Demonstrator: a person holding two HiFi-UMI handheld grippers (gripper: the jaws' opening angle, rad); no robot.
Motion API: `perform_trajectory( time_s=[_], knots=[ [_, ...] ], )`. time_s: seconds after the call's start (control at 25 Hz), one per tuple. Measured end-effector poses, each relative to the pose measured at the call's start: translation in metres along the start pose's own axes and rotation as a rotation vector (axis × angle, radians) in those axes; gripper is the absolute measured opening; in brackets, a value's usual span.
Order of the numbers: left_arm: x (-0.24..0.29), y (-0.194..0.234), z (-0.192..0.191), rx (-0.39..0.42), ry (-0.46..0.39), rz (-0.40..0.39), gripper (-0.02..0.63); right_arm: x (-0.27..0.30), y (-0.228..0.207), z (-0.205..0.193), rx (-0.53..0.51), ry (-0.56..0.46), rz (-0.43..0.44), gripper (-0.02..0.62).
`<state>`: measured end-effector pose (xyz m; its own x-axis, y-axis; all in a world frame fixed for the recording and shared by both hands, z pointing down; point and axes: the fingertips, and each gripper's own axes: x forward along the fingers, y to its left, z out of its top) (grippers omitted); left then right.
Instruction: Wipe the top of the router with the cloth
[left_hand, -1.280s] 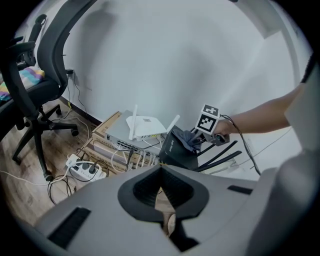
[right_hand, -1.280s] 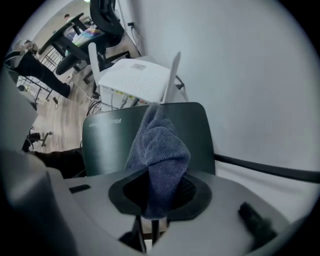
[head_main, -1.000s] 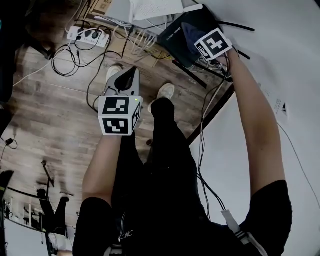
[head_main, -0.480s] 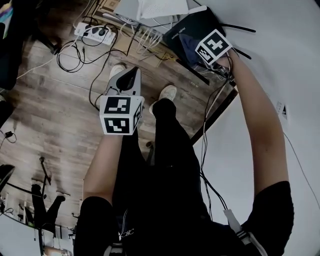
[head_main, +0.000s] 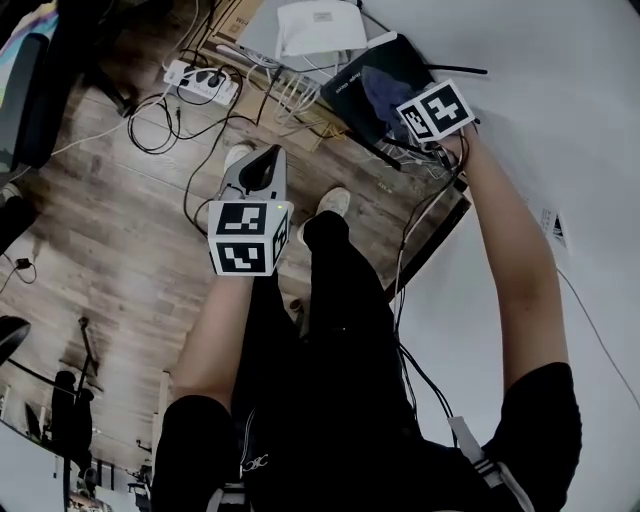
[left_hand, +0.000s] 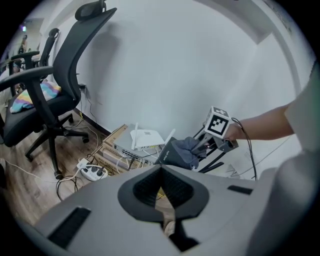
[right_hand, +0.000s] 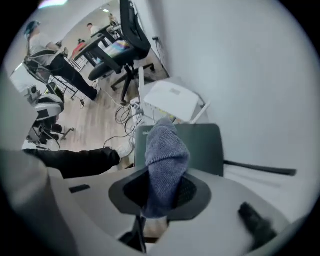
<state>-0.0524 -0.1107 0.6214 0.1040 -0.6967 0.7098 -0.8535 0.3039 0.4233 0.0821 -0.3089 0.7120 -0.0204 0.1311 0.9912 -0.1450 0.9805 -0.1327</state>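
A black router (head_main: 352, 82) lies flat on the floor by the white wall, its antennas sticking out to the right. A grey-blue knitted cloth (head_main: 382, 88) rests on its top. My right gripper (head_main: 405, 100) is shut on the cloth (right_hand: 162, 150) and presses it onto the dark router top (right_hand: 207, 145). My left gripper (head_main: 262, 162) hangs shut and empty over the wood floor, well left of the router. From the left gripper view, the router (left_hand: 169, 152) and cloth (left_hand: 188, 149) show beyond the left gripper (left_hand: 162, 192).
A white router (head_main: 318, 25) sits on a grey box behind the black one. A power strip (head_main: 200, 80) and loose cables (head_main: 160, 125) lie on the floor to the left. An office chair (left_hand: 60, 75) stands further left. The person's legs and shoes (head_main: 330, 205) are below.
The right gripper has drawn slightly back toward the router's near right edge with the cloth, leaving more cloth showing. The head view has shifted a little. The left gripper keeps its place.
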Motion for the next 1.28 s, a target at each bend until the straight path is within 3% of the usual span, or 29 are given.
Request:
perform_trajectory(
  time_s=[0.16, 0.36, 0.56, 0.76, 1.04, 1.16, 1.28],
  knots=[
    [-0.025, -0.017, 0.023, -0.005, -0.046, 0.032, 0.005, -0.056, -0.009, 0.021, -0.043, -0.239, -0.123, 0.086],
    [-0.075, -0.043, 0.06, -0.034, -0.119, 0.082, 0.005, -0.158, 0.016, 0.036, 0.029, -0.565, -0.188, 0.083],
    [-0.135, -0.082, 0.118, 0.043, -0.215, 0.105, 0.005, -0.275, 0.054, 0.033, 0.174, -0.886, -0.266, 0.083],
    [-0.192, -0.119, 0.184, 0.139, -0.347, 0.139, 0.005, -0.379, 0.088, 0.014, 0.243, -1.159, -0.366, 0.083],
    [-0.259, -0.179, 0.262, 0.221, -0.452, 0.104, 0.005, -0.518, 0.1, -0.026, 0.364, -1.441, -0.454, 0.083],
    [-0.285, -0.209, 0.285, 0.293, -0.478, 0.077, 0.005, -0.567, 0.114, -0.041, 0.327, -1.501, -0.526, 0.083],
    [-0.296, -0.237, 0.304, 0.345, -0.504, 0.037, 0.006, -0.594, 0.117, -0.057, 0.333, -1.534, -0.544, 0.083]
  ],
)
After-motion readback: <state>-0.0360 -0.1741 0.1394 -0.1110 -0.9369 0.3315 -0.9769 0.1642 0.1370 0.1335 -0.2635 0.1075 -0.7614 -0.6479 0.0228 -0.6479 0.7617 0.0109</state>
